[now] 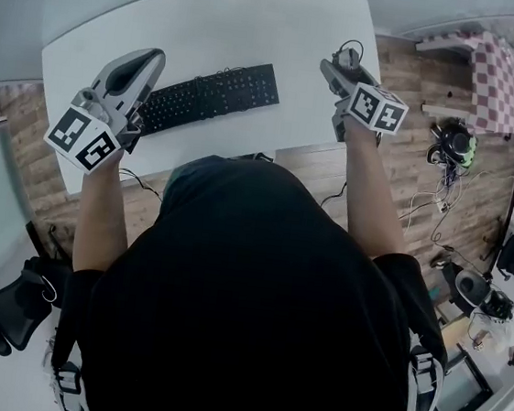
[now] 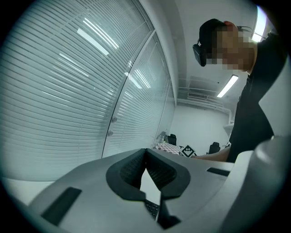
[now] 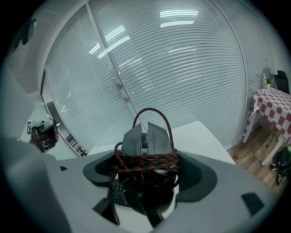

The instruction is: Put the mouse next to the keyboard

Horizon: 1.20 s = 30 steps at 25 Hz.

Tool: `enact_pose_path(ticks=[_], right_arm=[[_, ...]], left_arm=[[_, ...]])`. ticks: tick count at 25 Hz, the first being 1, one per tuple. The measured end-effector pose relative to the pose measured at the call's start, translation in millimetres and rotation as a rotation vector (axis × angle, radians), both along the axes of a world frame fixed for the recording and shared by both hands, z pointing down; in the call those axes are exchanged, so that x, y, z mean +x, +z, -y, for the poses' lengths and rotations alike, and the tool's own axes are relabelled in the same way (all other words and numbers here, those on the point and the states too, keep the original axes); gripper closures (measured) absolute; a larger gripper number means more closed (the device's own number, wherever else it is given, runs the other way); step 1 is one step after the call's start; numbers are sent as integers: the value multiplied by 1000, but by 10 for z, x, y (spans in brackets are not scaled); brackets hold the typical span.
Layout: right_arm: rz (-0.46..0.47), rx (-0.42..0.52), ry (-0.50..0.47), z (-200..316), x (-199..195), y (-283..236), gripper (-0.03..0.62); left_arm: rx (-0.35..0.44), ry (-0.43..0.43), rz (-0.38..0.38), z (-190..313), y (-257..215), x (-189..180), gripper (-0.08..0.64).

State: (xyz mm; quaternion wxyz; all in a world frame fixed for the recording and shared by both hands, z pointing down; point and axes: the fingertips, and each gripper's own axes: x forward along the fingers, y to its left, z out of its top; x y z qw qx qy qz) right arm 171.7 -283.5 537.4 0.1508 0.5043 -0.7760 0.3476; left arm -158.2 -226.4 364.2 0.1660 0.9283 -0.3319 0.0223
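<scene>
Right gripper view: mouse [image 3: 157, 134], wrapped in its red-black cord [image 3: 136, 160], is clamped in the right tool [image 3: 145, 154] over the table's [image 1: 214, 20] right edge. Left tool [image 2: 145, 151] is pinched together, empty, by the keyboard [image 1: 209, 96].

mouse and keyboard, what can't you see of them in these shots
- Mouse: right gripper view, lower body hidden by its cable and the right gripper; head view, too small.
- Keyboard: head view, left end covered by the left gripper; key legends too small.
</scene>
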Motion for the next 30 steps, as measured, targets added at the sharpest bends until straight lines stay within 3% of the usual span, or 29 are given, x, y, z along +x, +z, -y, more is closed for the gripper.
enact_pose_path(ticks=[30], right_arm=[[-65,-193,-4,195,-8,1108,187]], left_arm=[[-64,-28,4,401,343,-118,540]])
